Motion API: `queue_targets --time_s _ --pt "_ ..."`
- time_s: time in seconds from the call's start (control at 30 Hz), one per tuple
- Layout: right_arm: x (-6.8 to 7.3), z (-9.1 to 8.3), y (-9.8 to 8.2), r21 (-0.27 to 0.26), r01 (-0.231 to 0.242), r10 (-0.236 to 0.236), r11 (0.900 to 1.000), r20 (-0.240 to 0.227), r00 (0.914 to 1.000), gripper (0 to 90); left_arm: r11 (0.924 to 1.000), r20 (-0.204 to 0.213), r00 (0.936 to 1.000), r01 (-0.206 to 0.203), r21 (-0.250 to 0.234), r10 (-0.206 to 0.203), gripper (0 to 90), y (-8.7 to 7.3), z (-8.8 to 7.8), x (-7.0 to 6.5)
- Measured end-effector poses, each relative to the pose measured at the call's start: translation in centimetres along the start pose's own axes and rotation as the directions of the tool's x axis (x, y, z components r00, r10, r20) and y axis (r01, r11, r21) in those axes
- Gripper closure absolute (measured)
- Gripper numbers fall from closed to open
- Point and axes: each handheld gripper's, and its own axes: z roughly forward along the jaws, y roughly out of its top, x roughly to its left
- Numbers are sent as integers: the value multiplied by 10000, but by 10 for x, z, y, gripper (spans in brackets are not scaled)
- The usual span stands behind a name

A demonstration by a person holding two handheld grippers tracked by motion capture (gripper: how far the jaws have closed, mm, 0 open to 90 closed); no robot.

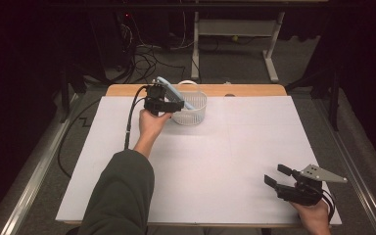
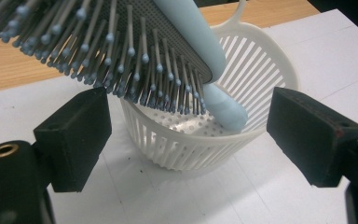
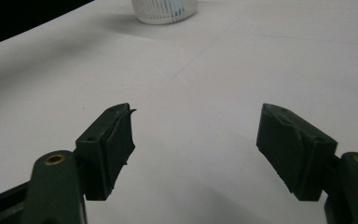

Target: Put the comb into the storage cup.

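Hairbrush [image 2: 186,51]: pale blue, upper centre of left gripper view, handle end down inside white slatted basket [image 2: 261,70], head leaning over rim, likely too long to lie flat. Left gripper [image 2: 191,135]: jaws wide, holding nothing, just before basket. Right gripper [image 1: 278,177]: jaws wide, empty, lower right, idle on table [image 1: 225,161].

Hairbrush [image 2: 121,51] head cut off (top edge); basket [image 2: 261,70] floor partly hidden.

High view looks down over table; both gripper views sit low, sharing the white slotted plastic basket [image 2: 205,140], left cam v. close.
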Motion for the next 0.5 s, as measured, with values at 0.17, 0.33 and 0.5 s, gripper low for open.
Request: queue_targets --time_s 0.17,0.33,0.5 --pt "0 0 0 -5 3 -3 10000 15 10000 275 9999 45 9999 -93 -99 93 134 1 -4 -1" --pt "0 0 0 -4 14 -14 10000 32 10000 275 9996 59 9997 -222 -191 223 135 1 -9 -3" --pt "0 0 0 -14 46 -45 10000 38 10000 275 9992 153 9995 -259 -299 264 135 1 -13 -4"
